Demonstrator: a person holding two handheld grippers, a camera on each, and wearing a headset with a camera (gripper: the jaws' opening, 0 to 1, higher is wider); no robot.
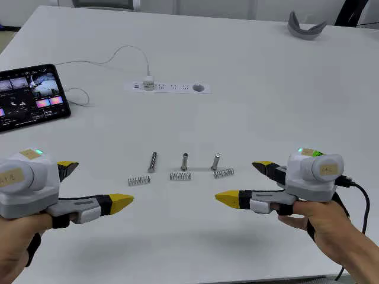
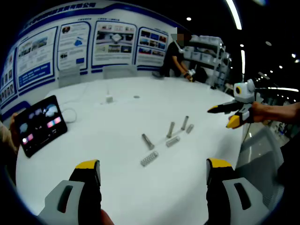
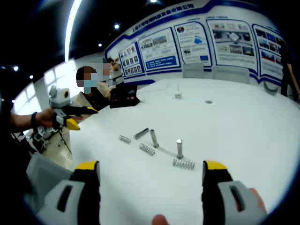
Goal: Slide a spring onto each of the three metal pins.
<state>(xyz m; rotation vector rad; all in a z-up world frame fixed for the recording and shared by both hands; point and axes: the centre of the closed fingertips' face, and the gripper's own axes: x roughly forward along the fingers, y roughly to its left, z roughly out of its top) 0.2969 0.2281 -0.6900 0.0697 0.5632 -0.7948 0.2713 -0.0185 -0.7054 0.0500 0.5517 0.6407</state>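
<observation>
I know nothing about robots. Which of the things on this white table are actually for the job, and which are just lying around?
For the job: three metal pins, three springs, left hand-held gripper, right hand-held gripper.

Just lying about: tablet, power strip with charger, grey curved pad.
</observation>
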